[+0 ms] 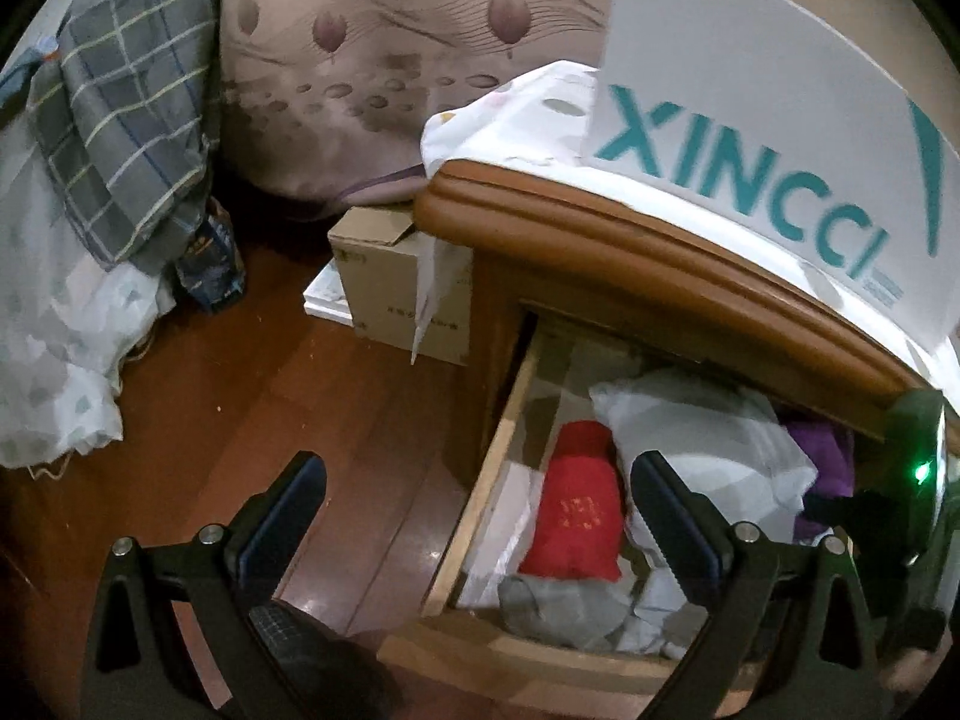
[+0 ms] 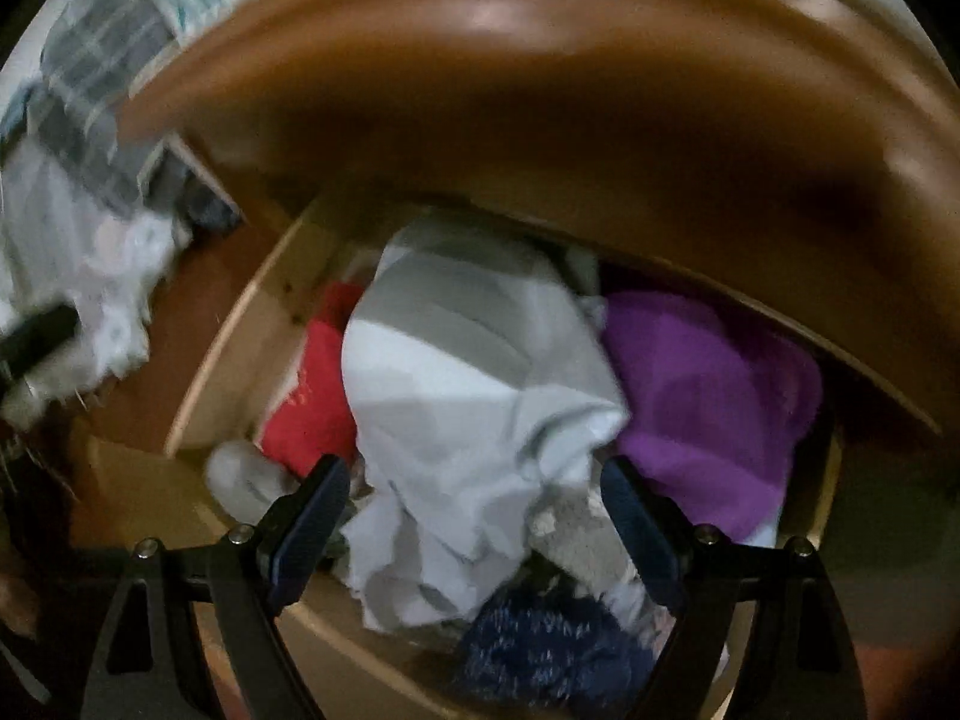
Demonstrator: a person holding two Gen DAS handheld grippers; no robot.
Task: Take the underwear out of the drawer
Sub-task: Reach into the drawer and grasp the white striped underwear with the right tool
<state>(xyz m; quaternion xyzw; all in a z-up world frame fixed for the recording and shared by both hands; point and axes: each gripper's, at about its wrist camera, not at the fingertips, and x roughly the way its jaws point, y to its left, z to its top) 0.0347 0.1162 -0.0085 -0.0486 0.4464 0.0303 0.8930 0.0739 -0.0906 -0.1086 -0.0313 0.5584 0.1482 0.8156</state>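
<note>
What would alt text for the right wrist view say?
An open tool hovers over a wooden drawer stuffed with clothes: a white and grey garment in the middle, a red one left, a purple one right. The picture is blurred.

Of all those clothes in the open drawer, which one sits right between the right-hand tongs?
The crumpled white-and-grey garment; the red cloth lies left of it, the purple one right.

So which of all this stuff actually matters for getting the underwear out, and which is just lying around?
Part of the job:
open drawer
clothes inside: white garment, red piece, purple piece
right gripper, open over the drawer
left gripper, open

Just lying about:
cardboard box
plaid cloth
white sign with teal lettering
</note>
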